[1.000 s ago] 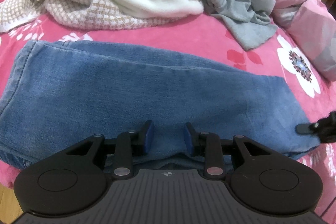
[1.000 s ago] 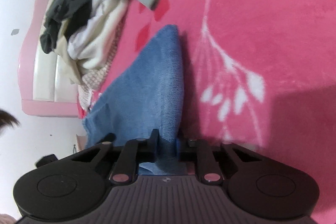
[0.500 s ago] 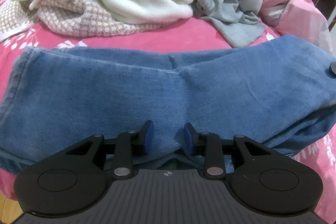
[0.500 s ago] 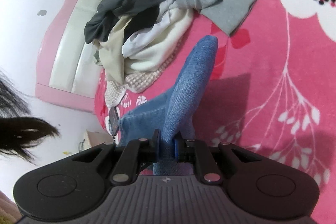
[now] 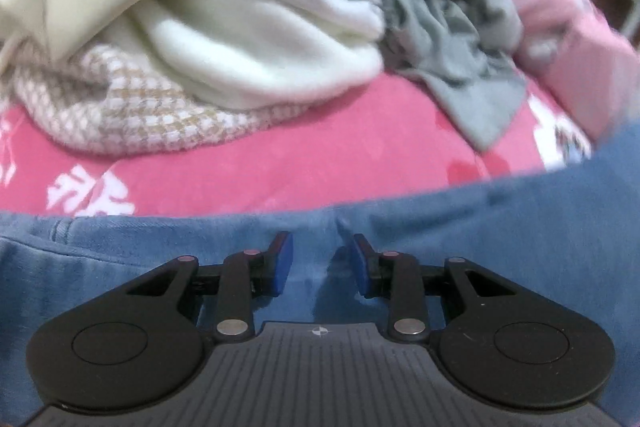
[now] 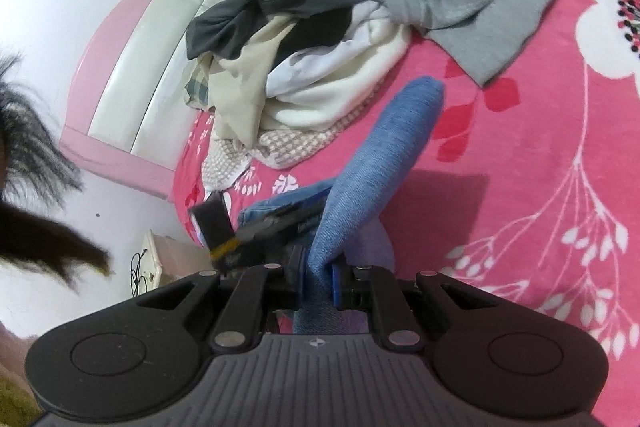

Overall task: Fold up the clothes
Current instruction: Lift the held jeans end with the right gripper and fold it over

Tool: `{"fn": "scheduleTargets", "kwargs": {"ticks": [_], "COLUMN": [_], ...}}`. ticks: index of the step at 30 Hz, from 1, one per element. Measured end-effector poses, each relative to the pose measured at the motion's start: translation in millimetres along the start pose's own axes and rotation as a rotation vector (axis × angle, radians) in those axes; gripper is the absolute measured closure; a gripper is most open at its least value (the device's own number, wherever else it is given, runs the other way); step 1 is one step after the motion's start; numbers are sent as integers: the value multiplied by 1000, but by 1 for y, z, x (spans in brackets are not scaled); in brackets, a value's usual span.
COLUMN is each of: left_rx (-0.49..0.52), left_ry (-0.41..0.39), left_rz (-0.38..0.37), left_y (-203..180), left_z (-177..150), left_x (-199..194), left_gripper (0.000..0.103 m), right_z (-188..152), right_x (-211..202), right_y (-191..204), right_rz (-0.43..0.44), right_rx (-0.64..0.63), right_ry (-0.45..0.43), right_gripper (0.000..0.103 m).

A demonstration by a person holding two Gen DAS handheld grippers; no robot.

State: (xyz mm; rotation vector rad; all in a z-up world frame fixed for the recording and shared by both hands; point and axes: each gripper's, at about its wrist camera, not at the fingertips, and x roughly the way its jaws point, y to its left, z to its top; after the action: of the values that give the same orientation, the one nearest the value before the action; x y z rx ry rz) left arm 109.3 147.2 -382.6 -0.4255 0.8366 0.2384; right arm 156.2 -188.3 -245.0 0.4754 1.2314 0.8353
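**Right wrist view: jeans end lifted, fold in progress**

Right wrist view shows my right claw (image 6: 318,281) nearly closed, its pads pinching an end of the jeans (image 6: 372,163); the denim rises from the jaws as a rounded fold and hangs above the pink bed (image 6: 540,155). The rest of the jeans lies on the bed nearer its edge. A pile of unfolded clothes (image 6: 320,39) sits beyond, towards the headboard, apart from the jeans.

In the left wrist view, my left claw (image 5: 320,263) stands partly open over the jeans (image 5: 460,227), with a small pucker of denim between the pads. I cannot tell whether the pads are pressing on it; there is a visible gap on each side, so I read it as not gripping.

I judge the step in hand to be the fold of the jeans end over end: one end is up, not yet laid down.

Next move, as I see it: carry the raised end across over the flat part, line up the edges, lower it, then release. The left claw should pin the denim at the crease line so the lower layer does not drag along.
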Motion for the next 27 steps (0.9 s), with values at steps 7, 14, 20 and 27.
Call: {"fn": "scheduleTargets", "kwargs": {"ticks": [7,14,20,27], "left_rx": [-7,421,413,235], "left_ry": [-50,58,25,42], "left_rz": [-11,-70,-69,-110], "left_y": [10,-38,-29,-6], "left_z": [-11,-90,-98,-91], "left_x": [-40,-68,-75,-85], "left_gripper": [71,72,71,71], "right_z": [-2,-5,-6,-1], "right_x": [-2,2,10,24], "right_y": [6,12,27,59], "right_rz": [-15,-1,-8,33], "right_rx": [21,37,9,-44], "right_ry": [-22,-46,-38,-38], "right_gripper": [90,90,90,90]}}
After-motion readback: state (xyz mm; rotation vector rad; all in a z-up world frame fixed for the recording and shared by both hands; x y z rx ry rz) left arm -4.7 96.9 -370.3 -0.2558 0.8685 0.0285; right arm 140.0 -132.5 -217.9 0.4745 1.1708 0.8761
